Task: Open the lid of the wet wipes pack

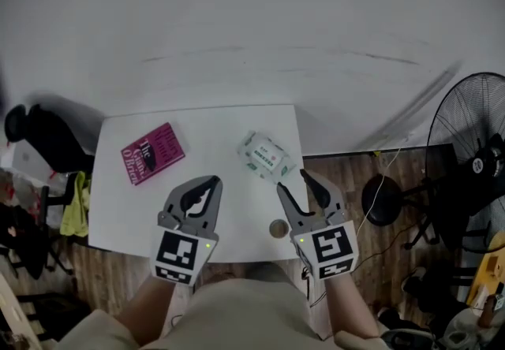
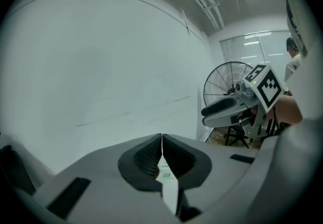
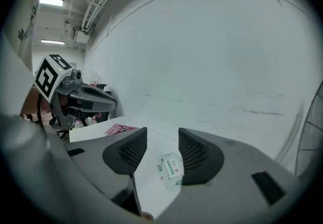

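Note:
A white wet wipes pack (image 1: pixel 266 155) with green print lies on the small white table (image 1: pixel 158 199), toward its right side; its lid looks flat. The pack (image 3: pixel 170 169) shows between the jaws in the right gripper view, some way ahead. My right gripper (image 1: pixel 303 186) hovers open over the table's near right corner, just short of the pack. Over the table's near middle, my left gripper (image 1: pixel 213 182) is shut with nothing in it. Through its thin slit in the left gripper view only a sliver of the pack (image 2: pixel 165 172) appears.
A magenta book (image 1: pixel 152 153) lies on the table's left part. A small round brown object (image 1: pixel 278 228) sits at the near edge by the right gripper. A standing fan (image 1: pixel 472 153) is on the floor to the right, a black chair (image 1: pixel 31 135) and clutter to the left.

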### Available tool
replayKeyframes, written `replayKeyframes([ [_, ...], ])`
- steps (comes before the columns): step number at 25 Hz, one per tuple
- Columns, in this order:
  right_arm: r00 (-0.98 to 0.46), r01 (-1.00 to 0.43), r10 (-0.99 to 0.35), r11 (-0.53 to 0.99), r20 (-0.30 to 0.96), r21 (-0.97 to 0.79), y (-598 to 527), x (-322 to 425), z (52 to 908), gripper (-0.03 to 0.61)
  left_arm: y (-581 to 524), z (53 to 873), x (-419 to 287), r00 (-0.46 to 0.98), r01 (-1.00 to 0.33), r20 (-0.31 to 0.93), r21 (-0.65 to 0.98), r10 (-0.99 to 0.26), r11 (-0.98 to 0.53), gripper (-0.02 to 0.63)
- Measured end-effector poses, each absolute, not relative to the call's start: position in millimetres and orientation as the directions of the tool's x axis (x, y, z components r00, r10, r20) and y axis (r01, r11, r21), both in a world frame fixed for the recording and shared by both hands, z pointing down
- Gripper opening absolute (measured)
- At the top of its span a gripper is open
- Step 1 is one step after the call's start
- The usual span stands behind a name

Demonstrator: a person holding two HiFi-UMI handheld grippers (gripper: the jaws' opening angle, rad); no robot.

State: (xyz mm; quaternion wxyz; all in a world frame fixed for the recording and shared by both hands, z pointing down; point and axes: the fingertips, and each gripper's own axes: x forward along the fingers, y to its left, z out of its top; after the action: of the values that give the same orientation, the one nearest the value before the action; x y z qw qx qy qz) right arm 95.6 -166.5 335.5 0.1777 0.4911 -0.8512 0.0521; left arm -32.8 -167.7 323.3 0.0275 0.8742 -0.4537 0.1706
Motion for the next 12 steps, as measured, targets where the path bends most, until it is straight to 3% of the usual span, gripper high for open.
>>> replayKeyframes([
  [12,-0.512,-0.79,-0.737,0.606,0.441,0.095,-214.9,94.5,372.1,0.207,-211.6,337.7,-37.6,0.447,-0.862,0.355,-0.076,-0.821,-0.501,0.023],
])
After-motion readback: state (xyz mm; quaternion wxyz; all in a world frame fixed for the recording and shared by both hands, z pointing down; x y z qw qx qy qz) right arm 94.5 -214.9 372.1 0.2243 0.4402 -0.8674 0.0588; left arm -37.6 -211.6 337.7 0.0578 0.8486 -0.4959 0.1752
